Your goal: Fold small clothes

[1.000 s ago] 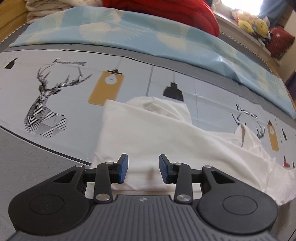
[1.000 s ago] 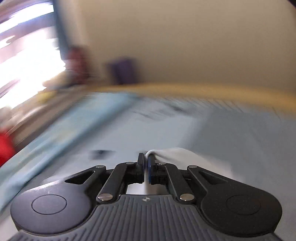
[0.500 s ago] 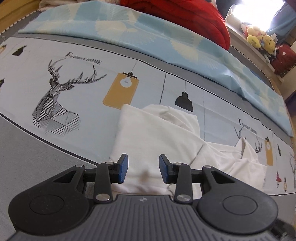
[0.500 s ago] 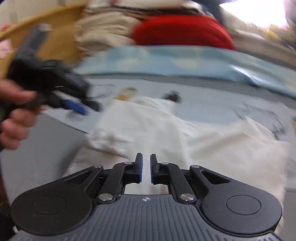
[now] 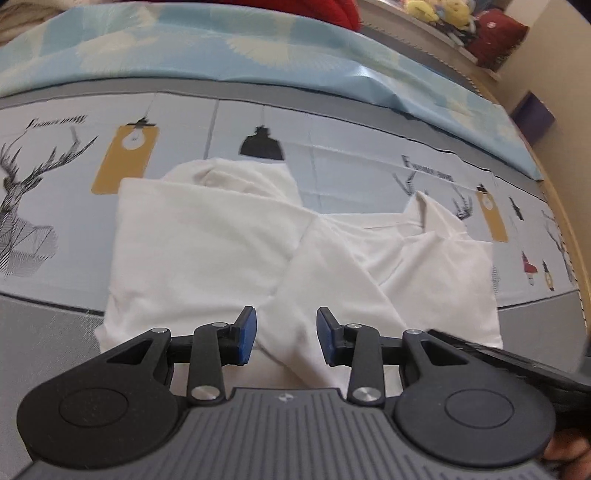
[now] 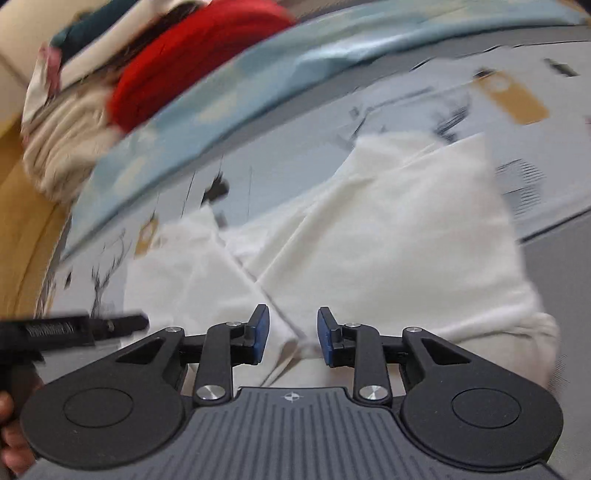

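Observation:
A white garment (image 5: pixel 229 240) lies on the printed bed sheet (image 5: pixel 332 155), both of its sides folded inward and crossing in the middle. My left gripper (image 5: pixel 286 334) hovers open over the garment's near edge, pads apart from the cloth. In the blurred right wrist view the same white garment (image 6: pixel 388 229) fills the centre. My right gripper (image 6: pixel 291 334) hangs above the crossing fold with its jaws opening and no cloth pinched between the pads. The other gripper's black body (image 6: pixel 74 328) shows at that view's left edge.
A light blue quilt (image 5: pixel 221 40) runs along the far side of the bed, with a red blanket (image 6: pixel 192 55) and cream bedding (image 6: pixel 62 140) beyond it. Plush toys (image 5: pixel 439 11) sit on a ledge at the back. A wooden bed frame (image 6: pixel 22 229) borders the sheet.
My right gripper let go of the white cloth it pinched, swung round over the garment and spread its jaws. The right flap now lies folded across the left one. My left gripper shifted along the near edge.

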Demonstrator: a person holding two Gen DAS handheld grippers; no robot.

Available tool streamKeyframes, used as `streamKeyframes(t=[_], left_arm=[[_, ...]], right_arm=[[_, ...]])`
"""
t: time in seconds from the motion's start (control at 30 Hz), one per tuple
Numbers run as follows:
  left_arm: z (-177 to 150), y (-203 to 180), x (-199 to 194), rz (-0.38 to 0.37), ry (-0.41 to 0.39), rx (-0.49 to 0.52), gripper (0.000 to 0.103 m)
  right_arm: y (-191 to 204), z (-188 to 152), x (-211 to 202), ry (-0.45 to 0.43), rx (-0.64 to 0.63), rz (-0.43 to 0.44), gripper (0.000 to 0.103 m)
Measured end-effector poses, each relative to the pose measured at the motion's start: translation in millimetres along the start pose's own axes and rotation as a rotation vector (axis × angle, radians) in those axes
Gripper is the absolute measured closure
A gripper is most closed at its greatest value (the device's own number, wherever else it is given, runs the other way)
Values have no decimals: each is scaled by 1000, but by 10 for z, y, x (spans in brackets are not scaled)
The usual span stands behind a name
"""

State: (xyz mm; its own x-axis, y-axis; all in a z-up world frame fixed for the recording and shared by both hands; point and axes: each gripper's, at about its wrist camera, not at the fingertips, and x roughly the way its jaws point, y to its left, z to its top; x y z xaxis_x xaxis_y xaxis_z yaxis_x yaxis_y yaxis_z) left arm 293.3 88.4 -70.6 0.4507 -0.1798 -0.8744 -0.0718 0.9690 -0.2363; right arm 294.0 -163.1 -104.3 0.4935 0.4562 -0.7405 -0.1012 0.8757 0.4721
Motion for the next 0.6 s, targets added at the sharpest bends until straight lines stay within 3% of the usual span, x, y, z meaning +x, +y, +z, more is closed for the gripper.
streamKeyframes(t=[0.1,0.2,0.33,0.5,0.57,0.6], left_arm=[[-53,-88,18,-45,20,82,64],[-128,-224,71,-119,43,176,63],[-195,-404,58,-221,31,236,56],[-178,-486,-20,-228,-49,240,58],[-167,-483,-41,-194,-75,245,69],[-150,-478,-53,-167,-82,245,92]], right_arm=[[-16,-42,222,37,24,-2,72],[-39,-9,336,79,101,87,100],[-3,119,199,29,225,322,100],[56,202,138,3,307,498,100],[87,217,185,25,318,532,100],[125,234,208,31,314,540,100]])
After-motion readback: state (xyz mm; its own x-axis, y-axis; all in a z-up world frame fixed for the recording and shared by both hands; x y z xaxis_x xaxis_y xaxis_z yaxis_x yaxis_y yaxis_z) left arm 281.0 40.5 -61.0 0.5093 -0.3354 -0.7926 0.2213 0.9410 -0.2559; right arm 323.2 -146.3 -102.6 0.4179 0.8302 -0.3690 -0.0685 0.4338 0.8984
